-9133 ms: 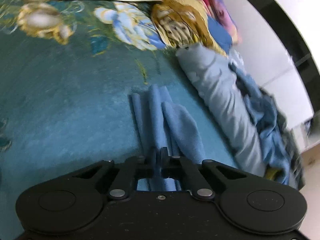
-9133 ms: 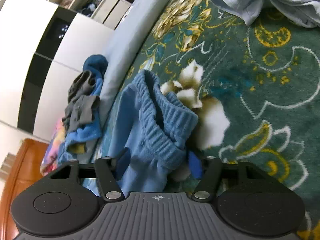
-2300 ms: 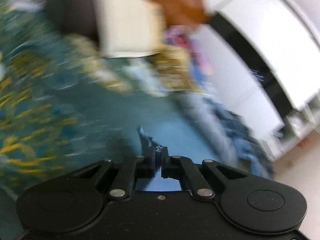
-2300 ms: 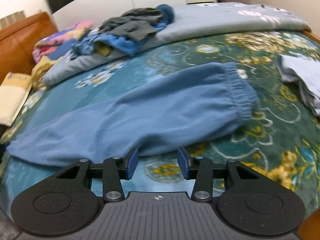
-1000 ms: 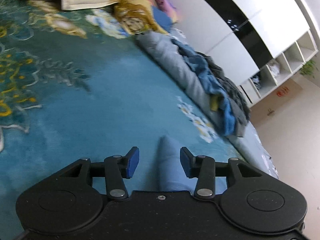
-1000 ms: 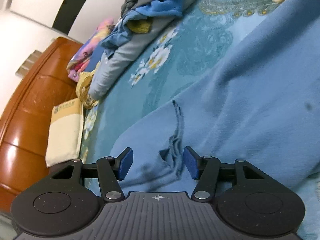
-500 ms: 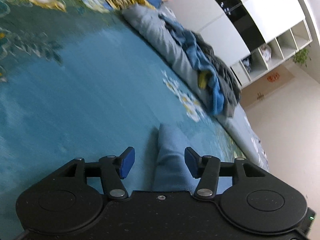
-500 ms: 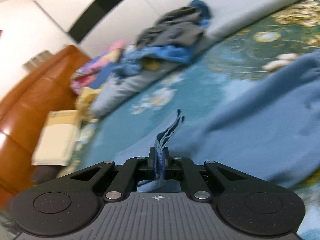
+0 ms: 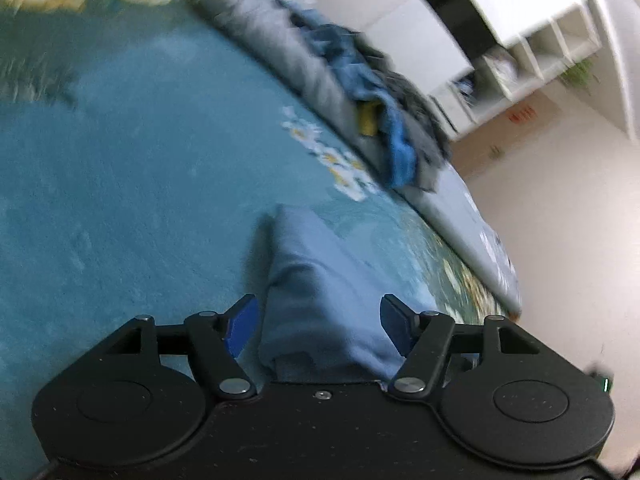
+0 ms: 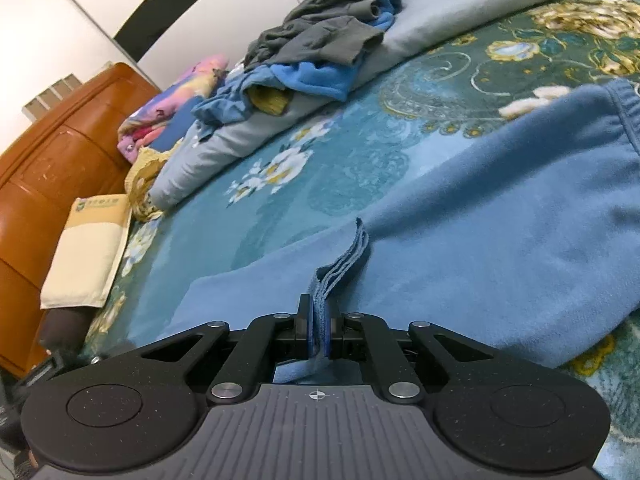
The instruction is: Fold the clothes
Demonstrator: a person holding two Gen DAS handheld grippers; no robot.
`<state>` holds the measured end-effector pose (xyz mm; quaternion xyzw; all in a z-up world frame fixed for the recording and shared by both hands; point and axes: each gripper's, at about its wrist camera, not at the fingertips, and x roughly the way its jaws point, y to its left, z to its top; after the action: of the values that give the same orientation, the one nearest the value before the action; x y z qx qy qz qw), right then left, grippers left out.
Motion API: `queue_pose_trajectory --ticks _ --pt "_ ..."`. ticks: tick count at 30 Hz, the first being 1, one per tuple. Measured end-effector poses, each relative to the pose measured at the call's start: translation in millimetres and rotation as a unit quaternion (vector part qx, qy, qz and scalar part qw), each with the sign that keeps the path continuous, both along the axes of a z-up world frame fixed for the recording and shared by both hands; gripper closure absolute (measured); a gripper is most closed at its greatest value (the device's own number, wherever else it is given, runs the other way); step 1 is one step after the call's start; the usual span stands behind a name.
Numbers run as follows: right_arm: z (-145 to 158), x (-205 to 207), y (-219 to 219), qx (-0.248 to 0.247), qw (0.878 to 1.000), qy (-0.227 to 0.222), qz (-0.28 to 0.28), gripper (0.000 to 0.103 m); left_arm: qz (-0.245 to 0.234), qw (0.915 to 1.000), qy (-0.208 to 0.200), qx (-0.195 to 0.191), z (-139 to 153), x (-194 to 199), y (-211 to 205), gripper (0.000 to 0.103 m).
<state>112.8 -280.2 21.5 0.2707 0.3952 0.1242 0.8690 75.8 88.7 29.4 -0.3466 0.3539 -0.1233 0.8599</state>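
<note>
shelf cubbies (image 9: pixel 516 68) hold blurred items

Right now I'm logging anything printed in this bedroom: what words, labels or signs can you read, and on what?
Cream pillow: a green emblem and a line of small characters, too small to read.
Red sign on the far wall: blurred, unreadable.
Nothing else carries text.

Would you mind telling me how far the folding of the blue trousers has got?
Done: the blue trousers lie spread flat on the bedspread. In hand: the right tool is shut on a pinched edge of the fabric, while the left tool has just been opening, astride a leg end without pressing it. Left: no fold over is visible yet, and the heap of clothes waits untouched.
</note>
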Motion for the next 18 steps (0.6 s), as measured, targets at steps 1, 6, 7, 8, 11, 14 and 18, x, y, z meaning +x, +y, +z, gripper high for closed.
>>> queue_pose_trajectory --ticks 1,6,7,8,11,14,18 --pt "2 1 0 0.003 1.0 -0.003 0.0 0.099 -0.015 0.9995 -0.011 0.026 2 -5 -7 0.034" --pt "13 5 0 0.007 1.0 -0.014 0.002 0.099 -0.078 0.9801 -0.064 0.171 9 -22 -50 0.029" --pt "14 5 1 0.005 1.0 -0.014 0.004 0.099 -0.084 0.9736 -0.072 0.199 9 -21 -60 0.029" --pt "16 5 3 0.003 1.0 -0.015 0.006 0.099 -0.082 0.9667 -0.077 0.23 7 -21 -70 0.029" --pt "18 4 6 0.001 1.0 -0.018 0.009 0.099 -0.051 0.9545 -0.06 0.288 -3 -11 -86 0.029" --pt "21 3 7 -0.003 1.0 -0.022 0.001 0.099 -0.019 0.9471 -0.058 0.315 -11 -7 -90 0.03" --pt "23 -1 8 -0.026 0.999 -0.028 -0.012 0.1 0.033 0.9349 -0.047 0.35 -10 -13 -75 0.027"
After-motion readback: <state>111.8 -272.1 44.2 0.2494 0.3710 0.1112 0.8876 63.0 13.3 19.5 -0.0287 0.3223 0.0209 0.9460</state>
